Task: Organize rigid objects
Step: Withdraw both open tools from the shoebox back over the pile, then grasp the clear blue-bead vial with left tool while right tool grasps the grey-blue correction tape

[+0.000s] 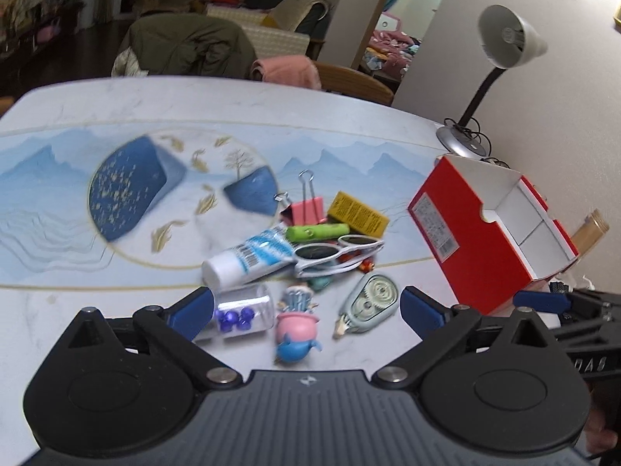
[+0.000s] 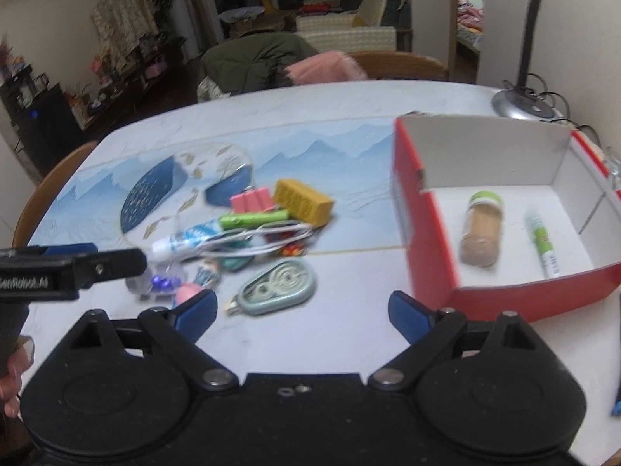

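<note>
The left gripper (image 1: 306,306) and right gripper (image 2: 302,312) both gape wide and hold nothing. The toy pile (image 1: 310,248) lies just ahead on the table (image 1: 271,108). The red box (image 2: 431,240) holds 1 jar (image 2: 481,233) and 1 pen (image 2: 543,244).

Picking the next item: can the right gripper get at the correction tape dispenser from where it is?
Probably yes. The right gripper is open and empty, and the correction tape dispenser lies flat on bare table just ahead, apart from the pile. The red box sits off to its right, not in the way.
</note>
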